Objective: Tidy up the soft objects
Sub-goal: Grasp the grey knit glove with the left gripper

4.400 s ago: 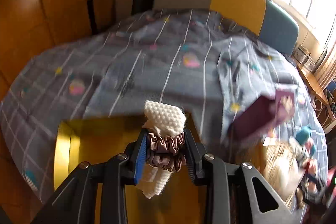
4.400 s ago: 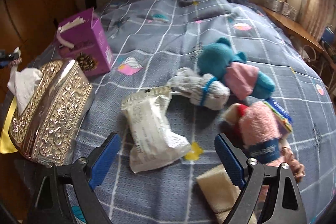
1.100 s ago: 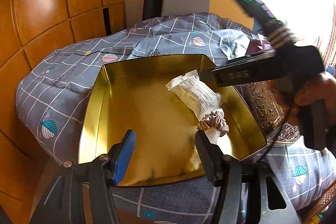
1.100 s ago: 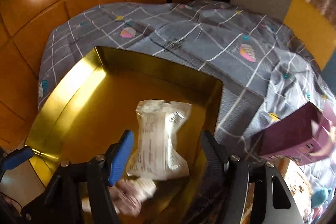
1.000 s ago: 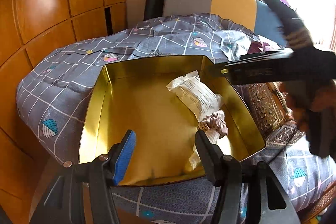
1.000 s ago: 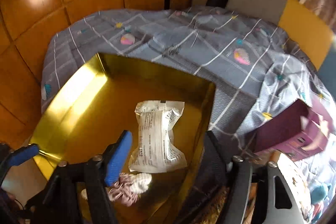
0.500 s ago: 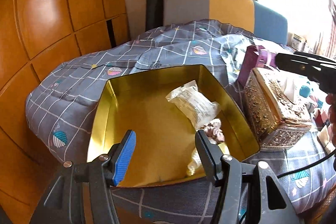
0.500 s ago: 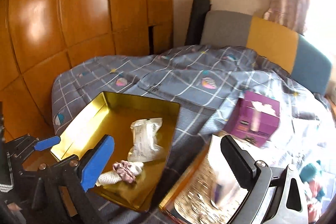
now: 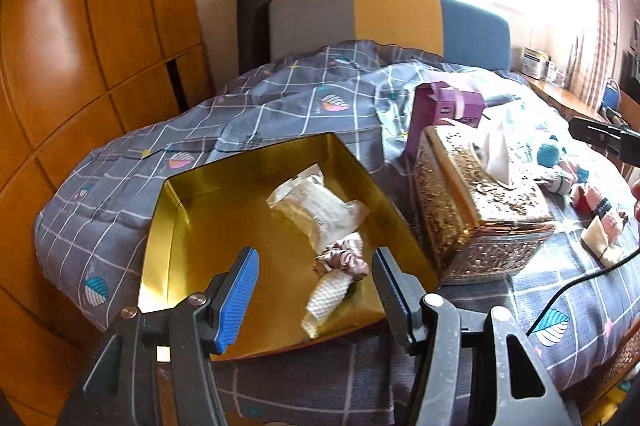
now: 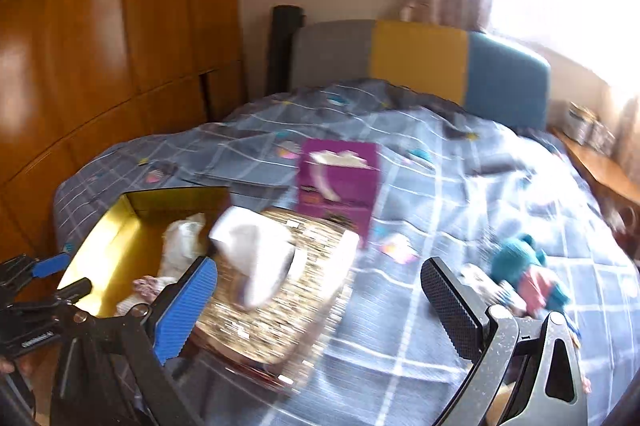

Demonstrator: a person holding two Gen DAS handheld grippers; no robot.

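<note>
A gold tin tray point(image 9: 172, 226) lies on the bed at the near left; it also shows in the right wrist view point(image 10: 104, 230). In it lie a white plastic packet point(image 9: 316, 206), a pink scrunchie point(image 9: 340, 262) and a white knitted cloth point(image 9: 328, 296). My left gripper point(image 9: 314, 286) is open and empty above the tray's near edge. My right gripper point(image 10: 320, 300) is open and empty, held over the ornate gold tissue box point(image 10: 280, 290). A teal plush toy point(image 10: 520, 266) and several other soft items point(image 9: 596, 210) lie on the bed to the right.
The ornate gold tissue box point(image 9: 476, 202) stands right of the tray. A purple box point(image 9: 444, 110) stands behind it. The bed has a grey checked quilt point(image 9: 280, 106). Wooden wardrobe panels point(image 9: 80, 46) stand left. A black cable point(image 9: 576, 286) crosses the quilt.
My right gripper has let go of the white packet in the tray and swung right, over the tissue box. My left gripper dropped the scrunchie and cloth in the tray and pulled back.
</note>
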